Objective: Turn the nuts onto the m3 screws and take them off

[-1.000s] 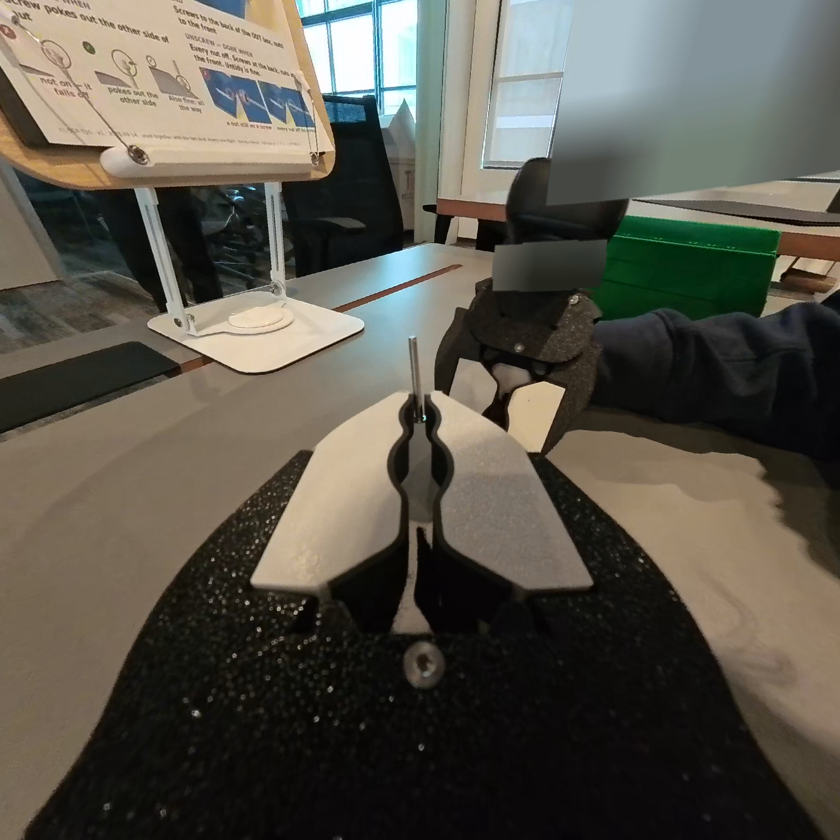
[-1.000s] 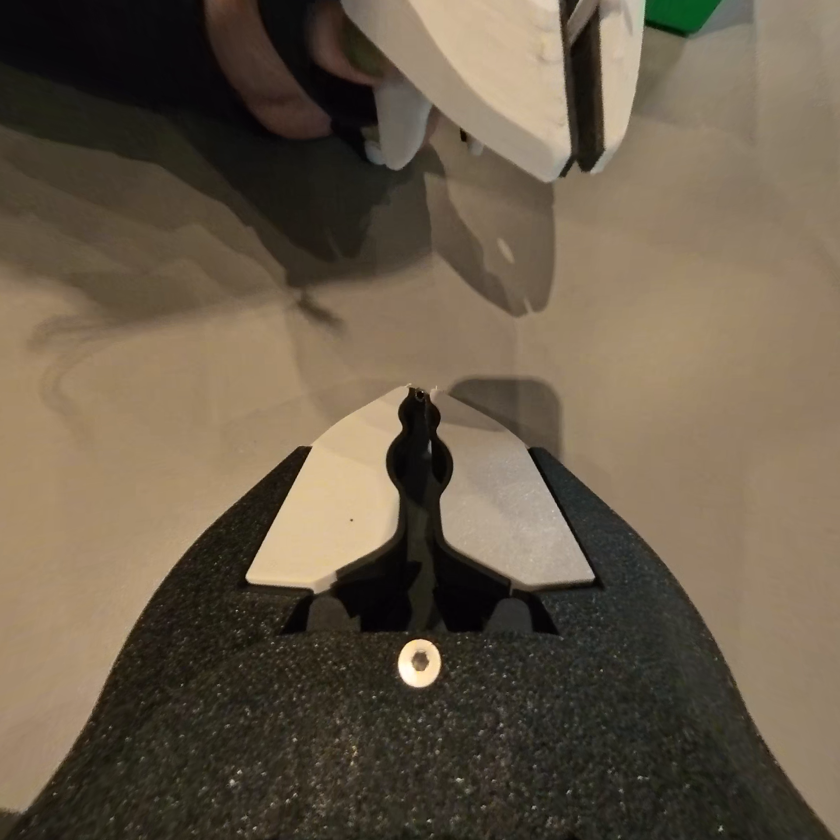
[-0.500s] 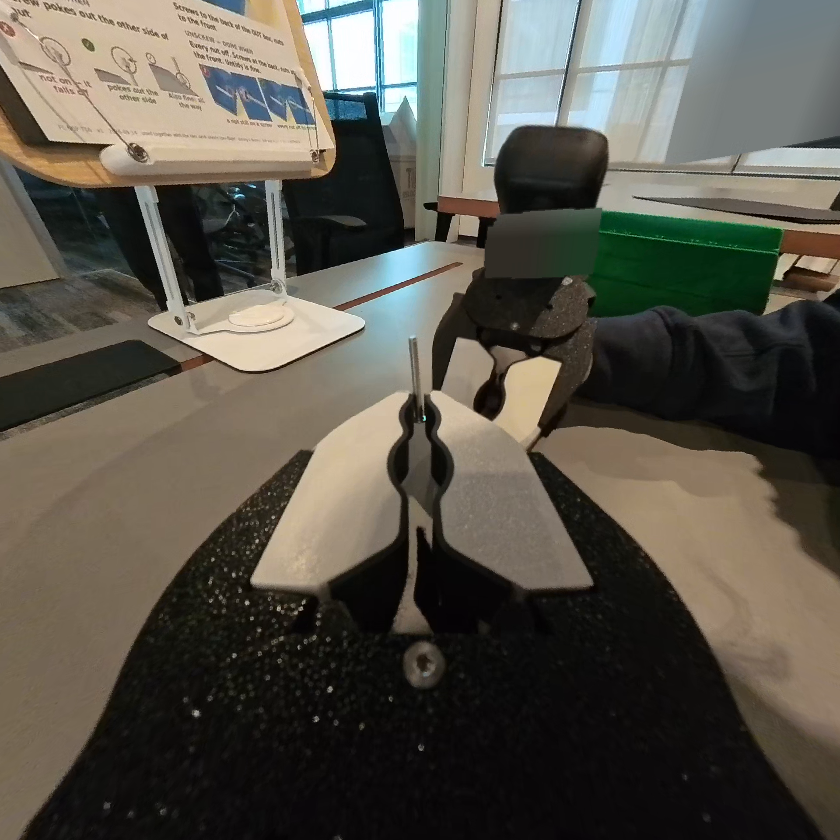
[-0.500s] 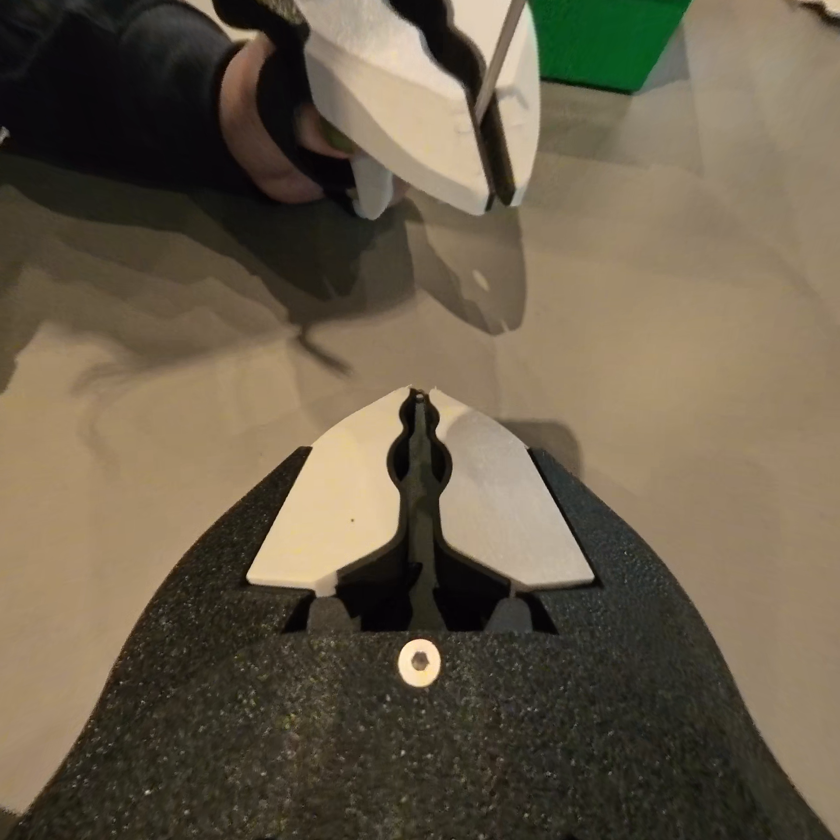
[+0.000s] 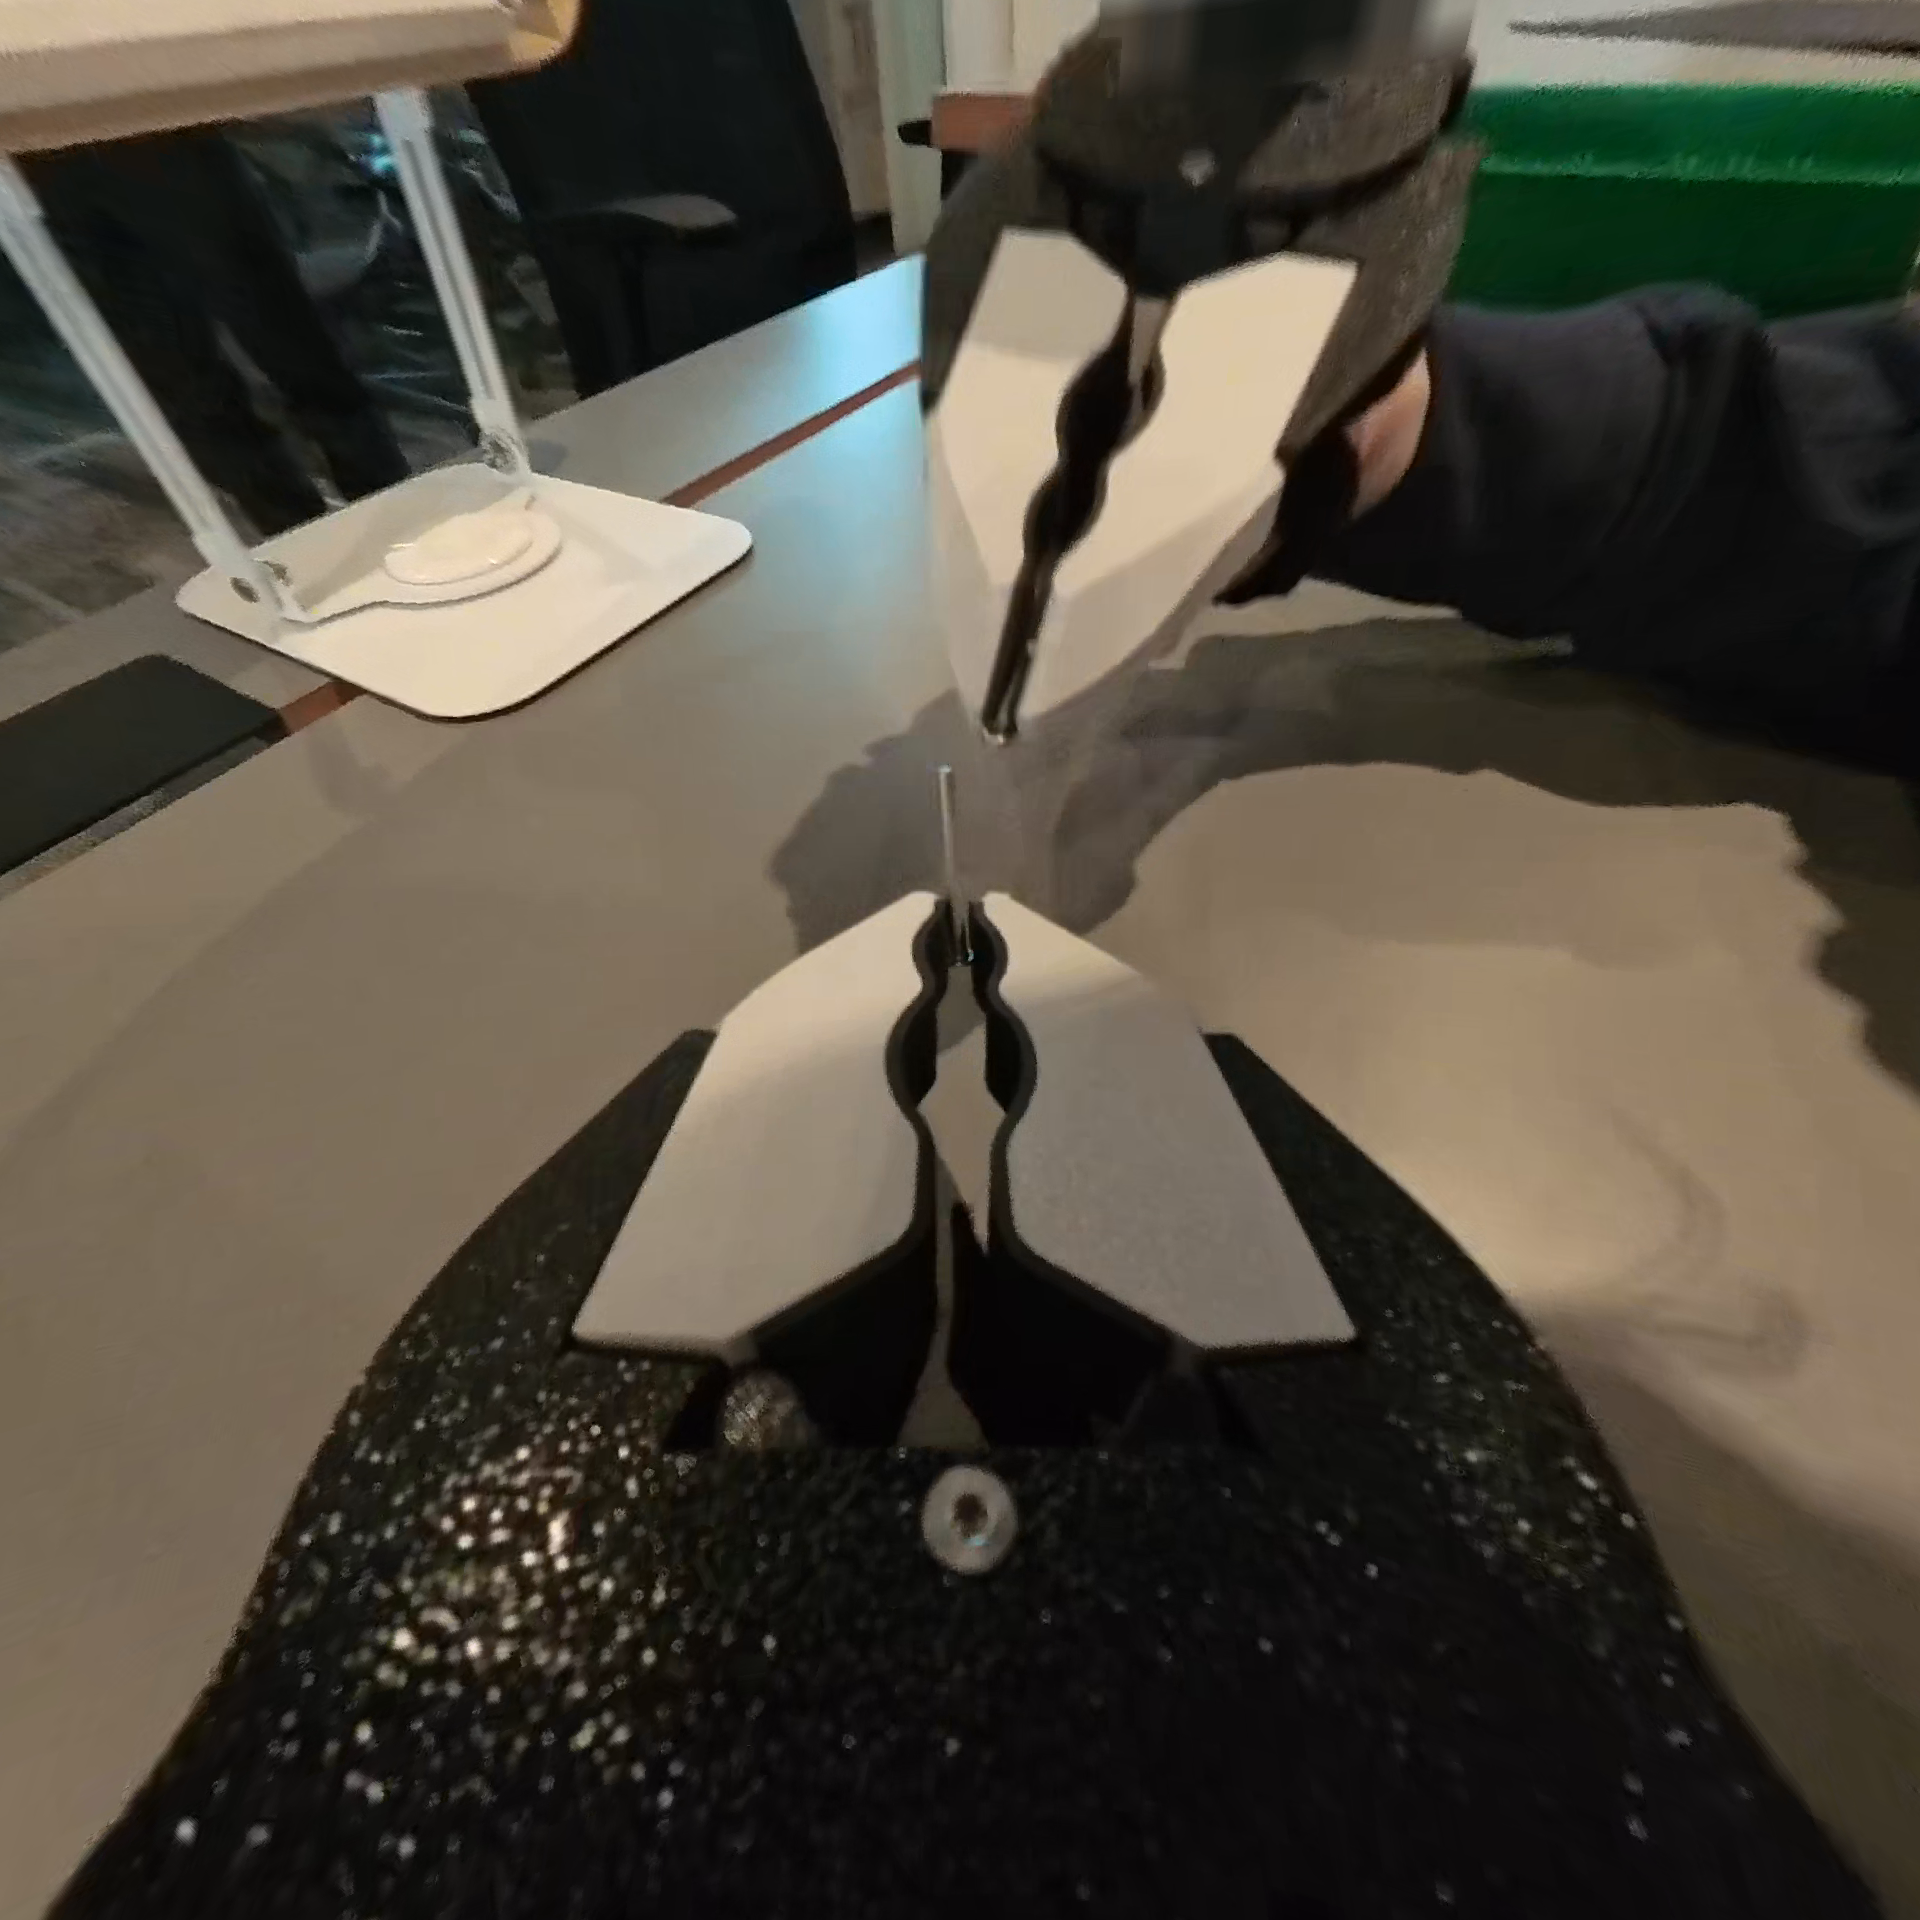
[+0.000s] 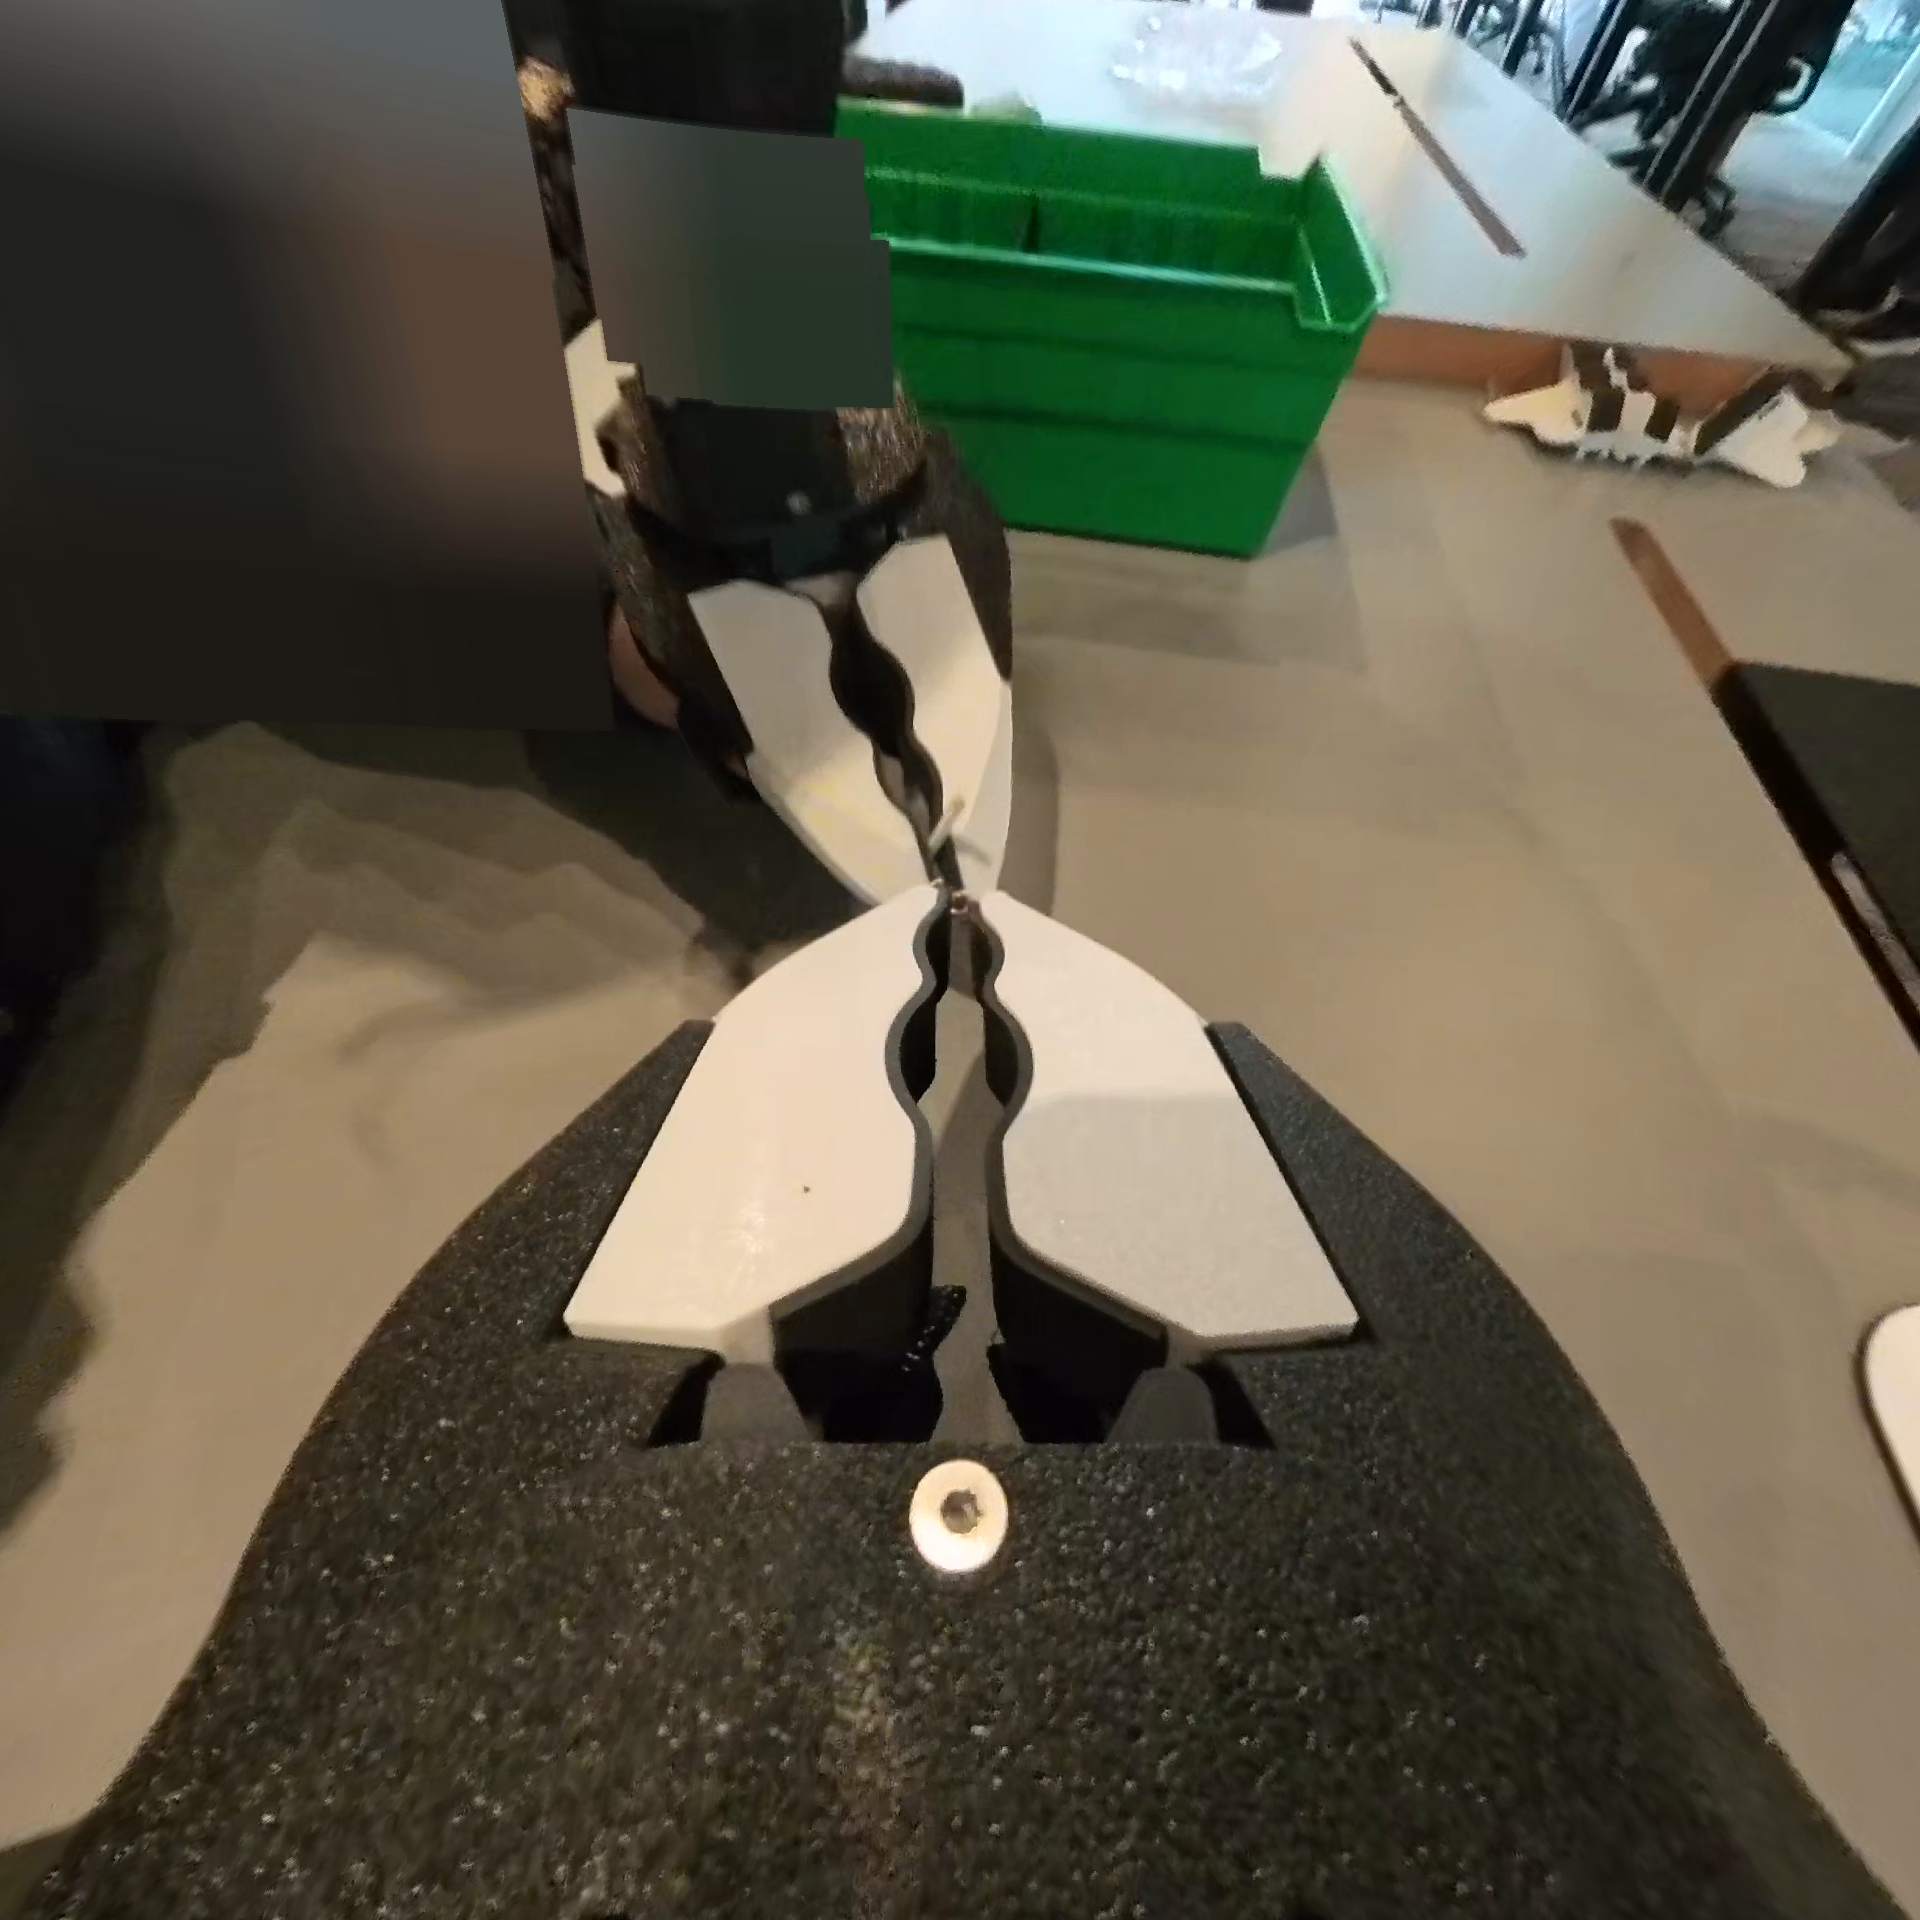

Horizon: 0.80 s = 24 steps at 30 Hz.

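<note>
Left wrist view has the left gripper (image 5: 957,914) at lower centre, its white fingers (image 5: 831,1091) clenched on a thin silver metal screw (image 5: 948,831) whose shaft rises from the fingertips toward mid-frame over the grey bench (image 5: 416,935). Just above the screw's free end, the right gripper (image 5: 997,727) comes down from the upper right, fingers nearly together around a tiny silvery nut (image 5: 995,736) at their tips; nut and screw end sit just beside each other, apart by a sliver. A dark sleeve (image 5: 1662,499) fills the right edge, a white stand base (image 5: 582,613) sits at upper left, and a green plastic bin (image 5: 1683,197) at upper right.

Right wrist view places the two grippers tip to tip at centre, with the same bin (image 6: 1122,343) behind.
</note>
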### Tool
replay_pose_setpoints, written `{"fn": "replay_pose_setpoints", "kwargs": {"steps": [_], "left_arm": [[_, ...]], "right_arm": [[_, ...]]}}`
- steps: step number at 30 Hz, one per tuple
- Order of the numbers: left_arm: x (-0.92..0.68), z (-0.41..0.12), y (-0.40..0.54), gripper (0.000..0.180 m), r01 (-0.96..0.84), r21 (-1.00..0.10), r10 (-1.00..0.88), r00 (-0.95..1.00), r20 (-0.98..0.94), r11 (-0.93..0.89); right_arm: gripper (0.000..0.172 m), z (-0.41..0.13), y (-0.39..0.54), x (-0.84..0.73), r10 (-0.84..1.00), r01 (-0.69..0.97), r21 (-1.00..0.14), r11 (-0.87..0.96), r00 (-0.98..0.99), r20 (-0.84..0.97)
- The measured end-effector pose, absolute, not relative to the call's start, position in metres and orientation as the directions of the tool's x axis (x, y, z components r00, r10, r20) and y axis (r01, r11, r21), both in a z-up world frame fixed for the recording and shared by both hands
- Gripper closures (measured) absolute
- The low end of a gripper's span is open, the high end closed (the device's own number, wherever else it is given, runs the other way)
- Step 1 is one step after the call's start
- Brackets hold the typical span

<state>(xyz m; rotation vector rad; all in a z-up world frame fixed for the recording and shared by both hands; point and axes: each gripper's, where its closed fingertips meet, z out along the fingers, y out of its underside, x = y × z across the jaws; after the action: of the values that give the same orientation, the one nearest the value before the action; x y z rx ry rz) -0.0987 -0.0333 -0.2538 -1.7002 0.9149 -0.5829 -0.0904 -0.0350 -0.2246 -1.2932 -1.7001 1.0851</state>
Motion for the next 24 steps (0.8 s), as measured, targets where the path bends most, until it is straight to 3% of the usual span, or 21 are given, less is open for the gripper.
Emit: {"fn": "replay_pose_setpoints", "kwargs": {"steps": [24], "left_arm": [[-0.089, -0.256, -0.041, 0.178, -0.318, -0.943, -0.845, 0.527, -0.085, -0.103]], "right_arm": [[0.171, -0.221, -0.047, -0.098, 0.963, 0.334, -0.932, 0.136, -0.267, 0.045]]}}
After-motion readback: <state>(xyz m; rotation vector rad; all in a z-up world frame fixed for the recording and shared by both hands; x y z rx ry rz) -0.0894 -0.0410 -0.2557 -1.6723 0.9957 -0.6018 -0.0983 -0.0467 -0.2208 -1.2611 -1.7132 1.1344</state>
